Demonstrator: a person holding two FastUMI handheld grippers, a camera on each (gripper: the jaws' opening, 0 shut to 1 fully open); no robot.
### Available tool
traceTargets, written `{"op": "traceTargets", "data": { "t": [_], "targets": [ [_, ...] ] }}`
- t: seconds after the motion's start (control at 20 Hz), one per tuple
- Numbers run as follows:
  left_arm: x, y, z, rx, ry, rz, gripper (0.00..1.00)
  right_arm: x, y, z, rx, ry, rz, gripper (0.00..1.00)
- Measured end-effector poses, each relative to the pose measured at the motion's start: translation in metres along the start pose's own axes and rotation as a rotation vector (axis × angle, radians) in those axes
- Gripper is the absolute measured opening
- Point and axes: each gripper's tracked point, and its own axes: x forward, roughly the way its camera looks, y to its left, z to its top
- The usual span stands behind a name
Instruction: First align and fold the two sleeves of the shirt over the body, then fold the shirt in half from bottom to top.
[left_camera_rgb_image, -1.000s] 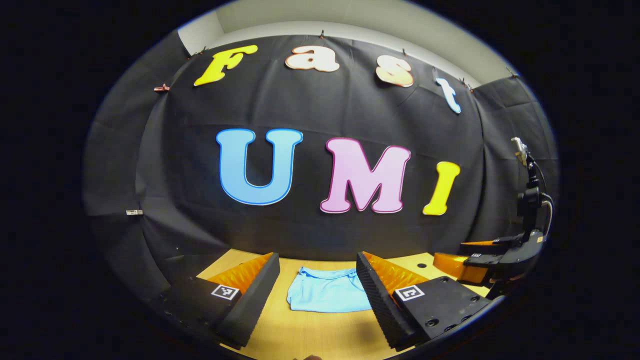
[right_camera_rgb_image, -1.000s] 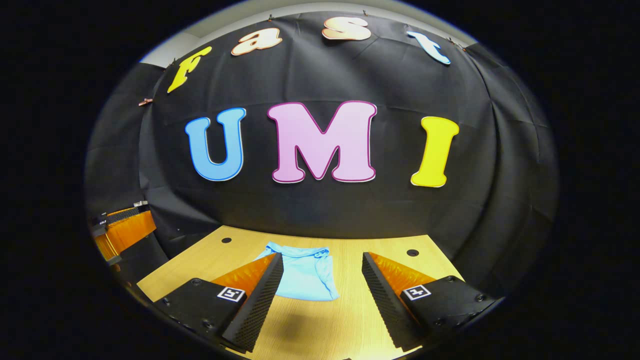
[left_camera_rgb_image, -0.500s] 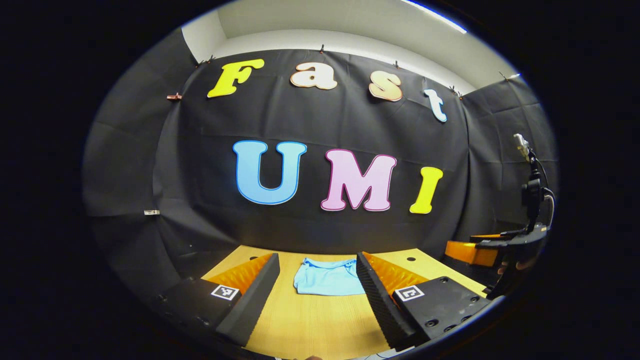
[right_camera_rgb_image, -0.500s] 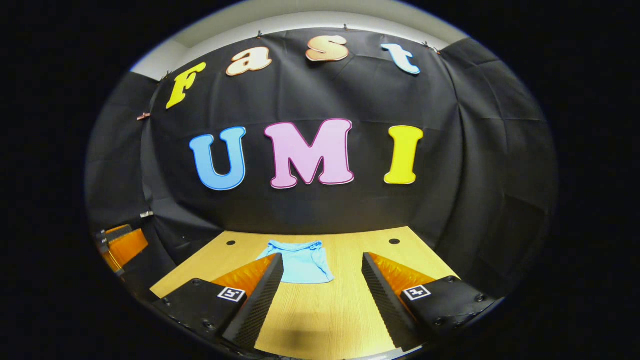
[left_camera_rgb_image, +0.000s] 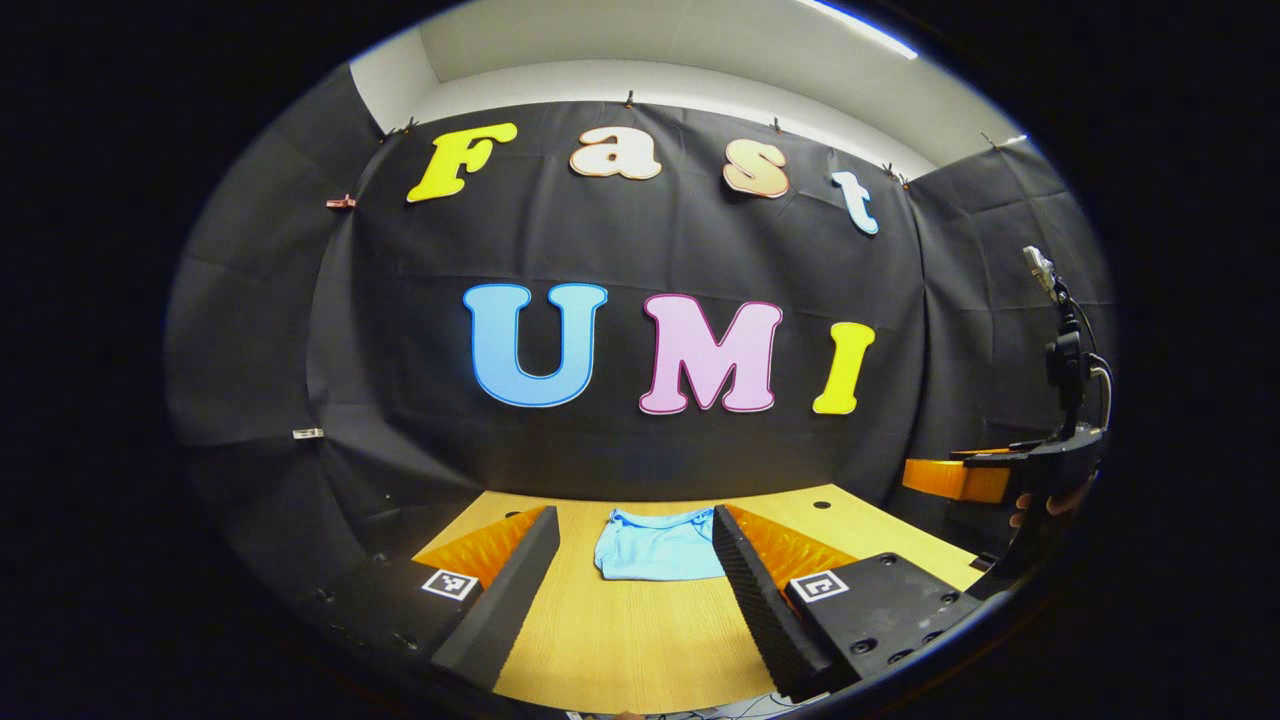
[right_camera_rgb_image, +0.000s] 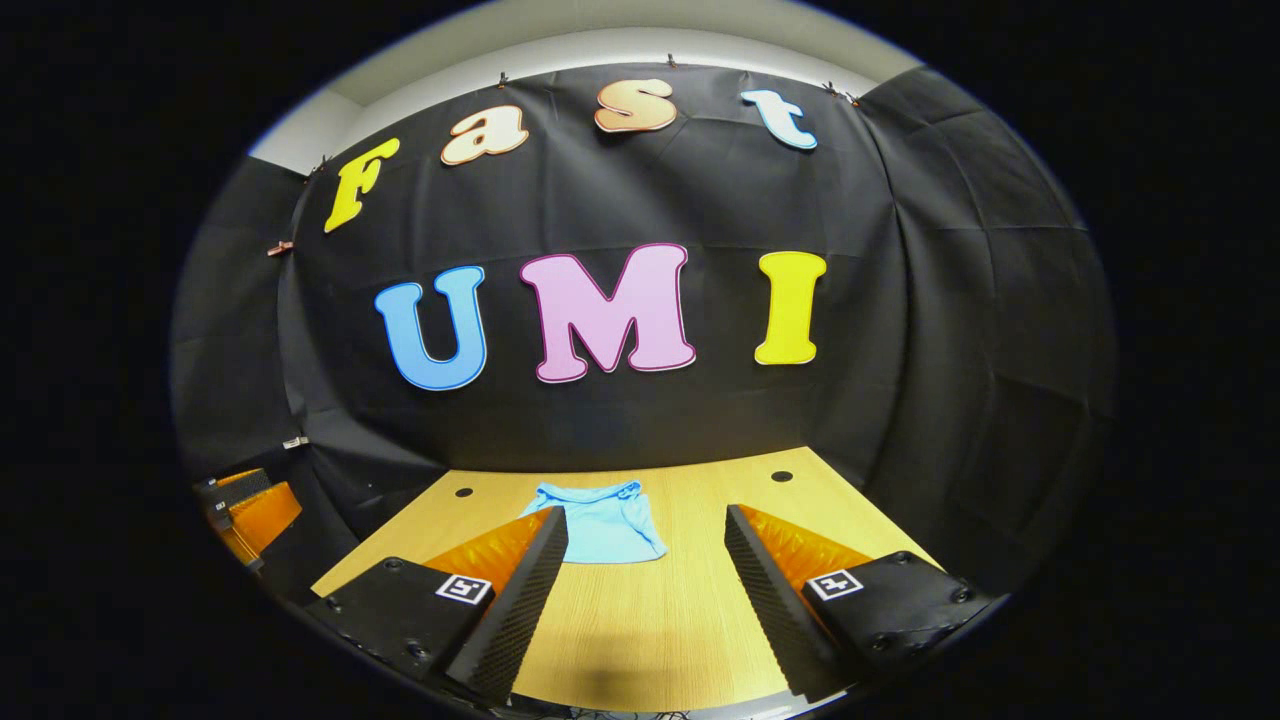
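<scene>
Wooden table under folded blue shirt; black cloth wall behind

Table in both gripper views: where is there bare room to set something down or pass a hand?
The table is bare wood between the folded shirt and the near edge, and right of the shirt toward the far hole. Only the far middle is taken. Both tools, left and right, hang open.

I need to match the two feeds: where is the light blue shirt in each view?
Left gripper view: shirt lies low centre, on the table between the finger tips.
Right gripper view: shirt lies left of centre, beside the left finger tip.
Shared landmark: the table's far edge against the black cloth wall.
</scene>
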Motion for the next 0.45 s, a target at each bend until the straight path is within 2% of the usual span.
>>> {"op": "traceTargets", "data": {
  "t": [0.45],
  "targets": [
    [0.0109,-0.0036,-0.0082,-0.003,0.024,-0.006,0.98,0.0026,-0.0043,0.0012,-0.002,-0.010,-0.007,0.98]
  ]
}}
